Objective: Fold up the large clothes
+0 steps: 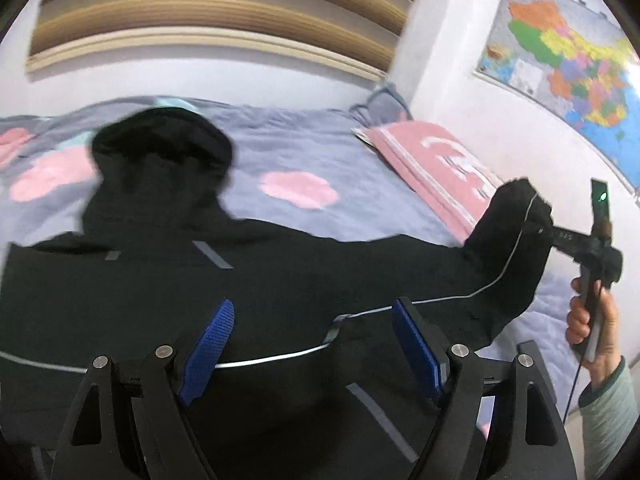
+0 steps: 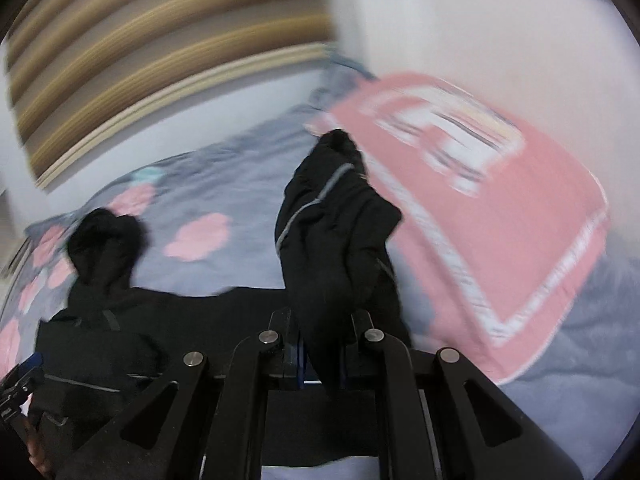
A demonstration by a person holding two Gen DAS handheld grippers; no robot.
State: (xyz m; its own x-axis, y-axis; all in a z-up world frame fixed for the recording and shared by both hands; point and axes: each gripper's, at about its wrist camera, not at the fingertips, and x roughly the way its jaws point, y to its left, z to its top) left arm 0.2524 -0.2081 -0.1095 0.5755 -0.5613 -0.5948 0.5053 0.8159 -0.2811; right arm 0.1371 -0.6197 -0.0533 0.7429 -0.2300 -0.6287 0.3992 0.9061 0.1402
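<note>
Two tools are working one black jacket (image 1: 168,280), which is lying spread on the bed (image 1: 312,148) with its hood (image 1: 160,148) pointing toward the far wall.

Left side: the hood and one shoulder are resting flat on the flowered bedcover. The pale piping line is running across the body of the garment.

Centre: the left tool (image 1: 308,344) is hovering over the jacket body with its blue pads (image 1: 208,344) standing wide apart, gripping nothing. Whether the pads are touching the cloth cannot be told from this view.

Right side: the right tool (image 2: 320,344) is standing closed, pinching the sleeve (image 2: 336,232). The sleeve is rising off the bed, with its cuff end hanging free near the pink pillow (image 2: 520,264). From the left wrist view, the same sleeve is showing lifted at the far right, with the person's right hand (image 1: 588,320) holding the tool handle. The right wrist view is blurring, which suggests motion.

Step in hand, as judged: folding the sleeve inward across the jacket body.

Next move is calling for carrying the sleeve leftward over the chest, laying it flat, then releasing. The left tool could be pinning the body to stop it sliding.
</note>
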